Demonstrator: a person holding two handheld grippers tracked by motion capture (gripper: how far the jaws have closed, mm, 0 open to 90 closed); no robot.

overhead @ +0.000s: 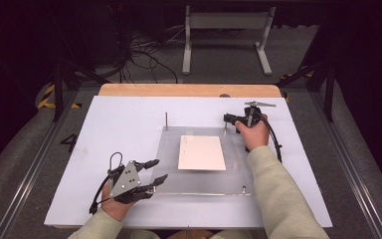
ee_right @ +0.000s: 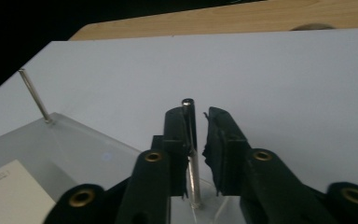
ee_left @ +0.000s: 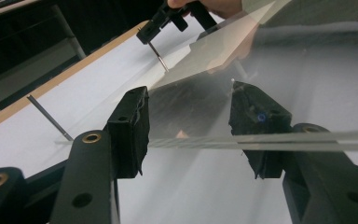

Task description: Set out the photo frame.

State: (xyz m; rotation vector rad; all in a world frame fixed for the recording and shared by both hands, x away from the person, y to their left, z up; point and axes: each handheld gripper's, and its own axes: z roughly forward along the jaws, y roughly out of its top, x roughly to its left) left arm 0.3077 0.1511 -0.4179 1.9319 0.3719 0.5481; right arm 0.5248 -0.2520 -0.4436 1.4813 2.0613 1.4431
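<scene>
We see the left gripper (overhead: 155, 176) half open astride the clear plate's (overhead: 199, 186) edge, pads off it; the right gripper (ee_right: 198, 140) slightly parted around an upright metal pin (ee_right: 192, 158).

Both forearms wear pale beige sleeves (overhead: 278, 194) of soft fabric, loose at the cuffs. Each hand carries a black two-jaw gripper. The left gripper (overhead: 155, 176) bears a grey three-cornered plate (overhead: 126, 179) dotted with small screws, and a black cable (overhead: 99, 191) loops from its rear. The right gripper (overhead: 227, 118) trails a black cable (overhead: 277, 142) too. Brass-coloured bushings (ee_right: 153, 156) sit in the jaw arms, and the black pads (ee_left: 133, 126) look rough and worn.
</scene>
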